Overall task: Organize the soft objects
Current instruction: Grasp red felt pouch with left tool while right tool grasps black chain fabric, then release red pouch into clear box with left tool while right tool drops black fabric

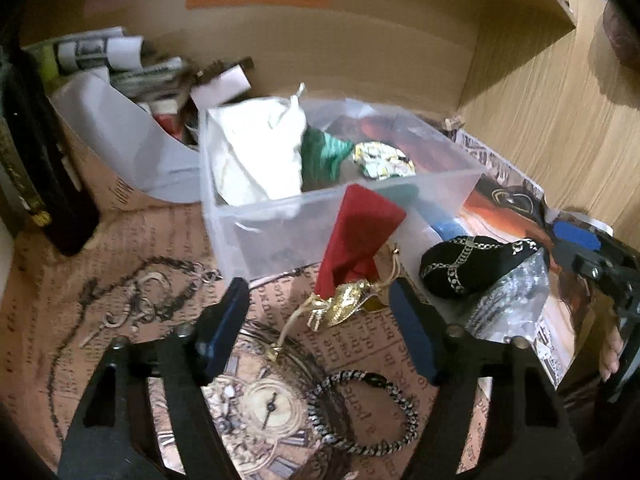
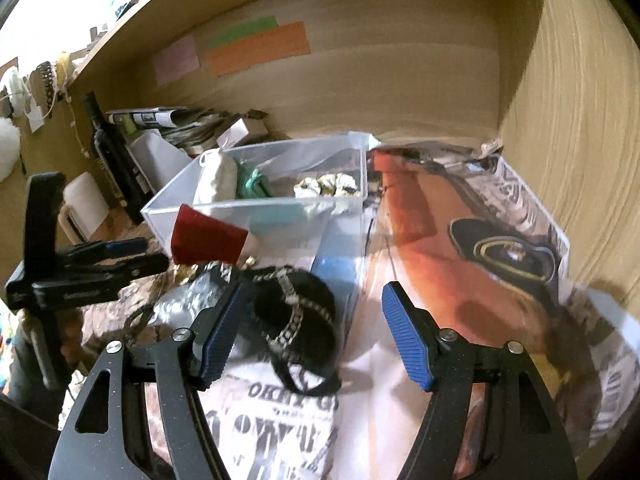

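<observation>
Red pouch (image 1: 362, 232) leans against the front wall of the clear bin (image 1: 280, 216), its gold-tied neck down on the printed paper (image 1: 48, 280). Just right of it lies the black chain-trimmed pouch (image 2: 296, 320), beside crinkled plastic wrap (image 1: 516, 296). Left gripper (image 1: 316, 328) hangs over the red pouch's gold cord, jaws apart, nothing pinched. Right gripper (image 2: 312, 336) straddles the black pouch, jaws spread, pads not pressing. White pouch (image 1: 260, 152) sits inside the bin.

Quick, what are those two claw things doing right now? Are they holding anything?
Left gripper: open, holding nothing; a red pouch lies just ahead.
Right gripper: open, holding nothing; a black pouch sits between its fingers.
</observation>
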Available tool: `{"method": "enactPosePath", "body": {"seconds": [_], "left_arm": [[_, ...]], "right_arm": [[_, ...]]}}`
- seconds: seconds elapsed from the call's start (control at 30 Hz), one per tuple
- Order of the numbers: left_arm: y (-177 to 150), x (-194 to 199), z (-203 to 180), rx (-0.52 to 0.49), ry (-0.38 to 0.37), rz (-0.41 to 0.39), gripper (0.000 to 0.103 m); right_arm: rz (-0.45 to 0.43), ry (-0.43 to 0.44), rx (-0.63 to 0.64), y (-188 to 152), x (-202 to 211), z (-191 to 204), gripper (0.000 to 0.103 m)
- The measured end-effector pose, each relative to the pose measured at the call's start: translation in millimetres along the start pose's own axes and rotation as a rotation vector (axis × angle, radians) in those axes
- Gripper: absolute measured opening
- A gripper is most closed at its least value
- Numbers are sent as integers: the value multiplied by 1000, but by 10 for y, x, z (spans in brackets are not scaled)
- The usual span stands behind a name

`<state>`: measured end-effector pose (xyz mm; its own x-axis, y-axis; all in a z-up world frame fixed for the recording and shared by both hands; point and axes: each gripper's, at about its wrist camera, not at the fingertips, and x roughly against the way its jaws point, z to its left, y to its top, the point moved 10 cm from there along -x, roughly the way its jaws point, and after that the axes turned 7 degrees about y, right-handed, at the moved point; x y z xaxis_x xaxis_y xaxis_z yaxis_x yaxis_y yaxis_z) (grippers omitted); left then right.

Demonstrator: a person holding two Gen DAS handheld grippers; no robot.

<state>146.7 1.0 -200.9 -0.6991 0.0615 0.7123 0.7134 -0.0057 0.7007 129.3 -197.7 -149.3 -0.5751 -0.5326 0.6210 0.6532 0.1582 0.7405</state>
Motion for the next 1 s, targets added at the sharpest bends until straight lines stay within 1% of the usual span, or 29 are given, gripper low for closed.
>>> {"method": "enactPosePath", "body": {"seconds": [0.17,0.23,0.3,0.37,0.43,0.47,0.57,0.6,0.77,1.0], "left_arm": [[-12,-202,-88,-3,-21,41,56],[-13,-272,-110,0,-28,55,49],[-17,-335,-134,1,-34,68,43],[-14,-372,-144,7,-41,74,36],[-8,-384,-154,8,-55,76,23],[-5,-381,-159,8,-59,74,22],[4,-348,-162,6,-63,62,15],[7,-331,-162,7,-65,57,12],[39,-197,-163,15,-68,19,9],[155,107,-159,19,-69,-57,9]], "right_arm": [[45,11,-7,-140,-123,8,67],[64,18,-15,-177,-194,-4,67],[74,29,-25,-199,-252,-14,60],[89,44,-35,-220,-317,-22,39],[89,54,-43,-222,-350,-28,34],[78,54,-46,-207,-348,-24,28],[53,56,-44,-157,-315,-17,18],[41,51,-40,-130,-291,-12,18],[-16,21,-4,7,-171,18,15],[-92,9,11,242,-11,14,14]]}}
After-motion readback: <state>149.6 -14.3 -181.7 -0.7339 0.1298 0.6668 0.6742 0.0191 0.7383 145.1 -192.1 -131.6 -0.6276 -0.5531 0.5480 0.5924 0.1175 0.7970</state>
